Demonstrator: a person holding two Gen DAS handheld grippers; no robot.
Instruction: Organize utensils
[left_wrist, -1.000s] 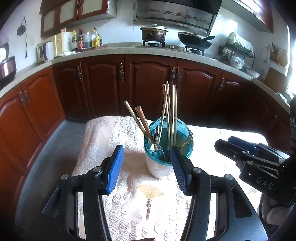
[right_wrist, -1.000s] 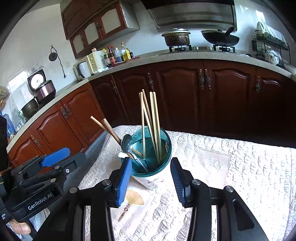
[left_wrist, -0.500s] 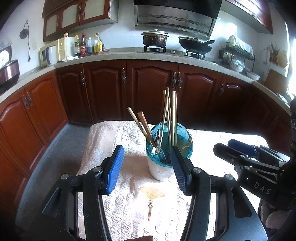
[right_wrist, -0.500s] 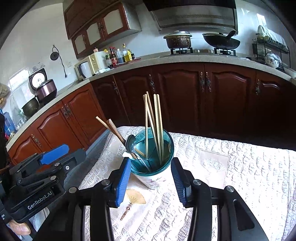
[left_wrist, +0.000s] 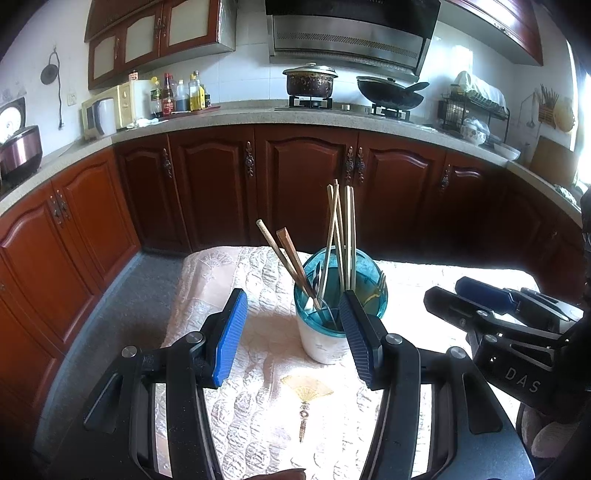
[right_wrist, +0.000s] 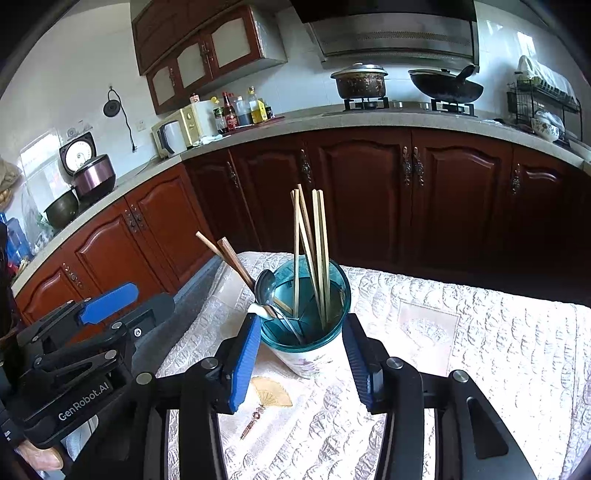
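A white utensil holder with a teal rim (left_wrist: 325, 339) (right_wrist: 314, 354) stands on the quilted tablecloth. In it stand several pale chopsticks (left_wrist: 345, 236) (right_wrist: 314, 251), two darker wooden sticks (left_wrist: 284, 254) (right_wrist: 229, 258), a metal spoon (right_wrist: 266, 284) and a fork (left_wrist: 376, 288). My left gripper (left_wrist: 291, 336) is open and empty, just short of the holder. My right gripper (right_wrist: 299, 358) is open and empty, its fingers on either side of the holder's near face without touching. Each gripper shows in the other's view, the right one (left_wrist: 487, 306) and the left one (right_wrist: 110, 306).
The cloth-covered table (right_wrist: 480, 350) has a fan-shaped trinket (left_wrist: 306, 387) (right_wrist: 269, 397) lying in front of the holder. Dark wooden cabinets (left_wrist: 295, 177) and a counter with a pot (left_wrist: 310, 81), a wok and a microwave run behind. Grey floor lies to the left.
Both grippers have drawn back and tilted up a little, so the holder sits lower and slightly farther in both views. Both stay open and empty.
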